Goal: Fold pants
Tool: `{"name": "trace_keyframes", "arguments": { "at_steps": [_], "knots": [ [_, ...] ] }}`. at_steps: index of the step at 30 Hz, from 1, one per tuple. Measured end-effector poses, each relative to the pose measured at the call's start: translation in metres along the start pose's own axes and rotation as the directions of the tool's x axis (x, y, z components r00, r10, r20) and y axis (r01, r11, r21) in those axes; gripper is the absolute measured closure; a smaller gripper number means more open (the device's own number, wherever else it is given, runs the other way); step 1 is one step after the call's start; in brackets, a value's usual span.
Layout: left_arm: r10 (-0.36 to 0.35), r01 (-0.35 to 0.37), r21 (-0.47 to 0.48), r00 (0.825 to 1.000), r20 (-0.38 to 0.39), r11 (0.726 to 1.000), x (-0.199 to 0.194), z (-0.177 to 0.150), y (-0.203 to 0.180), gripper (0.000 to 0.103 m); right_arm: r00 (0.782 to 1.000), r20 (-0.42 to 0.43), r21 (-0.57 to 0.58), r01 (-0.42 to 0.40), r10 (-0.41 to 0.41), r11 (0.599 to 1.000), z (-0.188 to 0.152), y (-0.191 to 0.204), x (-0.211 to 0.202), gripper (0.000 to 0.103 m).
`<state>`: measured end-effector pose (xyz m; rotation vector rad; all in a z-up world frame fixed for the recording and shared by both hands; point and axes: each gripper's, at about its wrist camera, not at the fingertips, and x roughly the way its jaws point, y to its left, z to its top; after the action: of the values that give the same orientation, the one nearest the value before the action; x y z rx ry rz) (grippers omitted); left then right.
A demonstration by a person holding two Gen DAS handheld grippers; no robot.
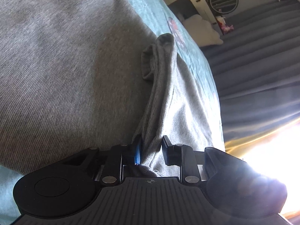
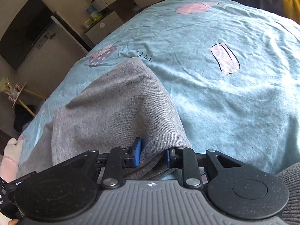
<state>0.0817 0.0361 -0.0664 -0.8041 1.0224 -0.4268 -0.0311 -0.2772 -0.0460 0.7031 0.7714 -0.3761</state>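
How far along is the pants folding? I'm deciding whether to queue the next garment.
Early stage. Done: the grey pants lie on the blue bedsheet, and both ribbed hem ends are gripped. In hand: the left gripper pinches one ribbed cuff; the right gripper clamps the other hem. Left: carrying the legs over to make the fold; no finished fold shows yet.

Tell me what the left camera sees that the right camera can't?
Only the left wrist view shows a round vent, the dark ridged floor, bright glare and a bunched cuff standing up. Only the right wrist view shows a black screen, a white cabinet and the pink shapes printed on the sheet. Both show the grey pants on the blue sheet, with the left gripper and right gripper each clamped on a fold of them.
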Motion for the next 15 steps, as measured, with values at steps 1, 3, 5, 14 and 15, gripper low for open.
{"name": "trace_keyframes", "arguments": {
  "at_steps": [1,3,5,14,15],
  "knots": [
    [-0.001,0.001,-0.002,1.000,-0.001,1.000,0.000,0.000,0.000,0.076,1.000,-0.016,0.027,-0.010,0.010,1.000,0.002,-0.004,0.001,0.078],
    [-0.003,0.003,-0.005,1.000,-0.002,1.000,0.000,0.001,0.001,0.076,0.998,-0.045,0.099,-0.050,0.054,0.994,0.007,-0.013,0.000,0.077],
    [-0.008,0.008,-0.009,1.000,-0.003,1.000,0.000,0.001,0.002,0.074,0.993,-0.078,0.124,-0.073,0.083,0.990,0.010,-0.016,-0.004,0.070],
    [-0.068,0.067,0.039,0.997,0.026,0.997,-0.002,0.005,-0.005,0.039,0.980,-0.104,-0.182,-0.187,0.170,0.966,0.028,0.017,-0.048,0.035],
    [-0.068,0.066,0.044,0.997,0.034,0.997,-0.002,0.006,-0.006,0.038,0.973,-0.113,-0.195,-0.219,0.200,0.956,0.029,0.020,-0.049,0.029]
  ]
}}
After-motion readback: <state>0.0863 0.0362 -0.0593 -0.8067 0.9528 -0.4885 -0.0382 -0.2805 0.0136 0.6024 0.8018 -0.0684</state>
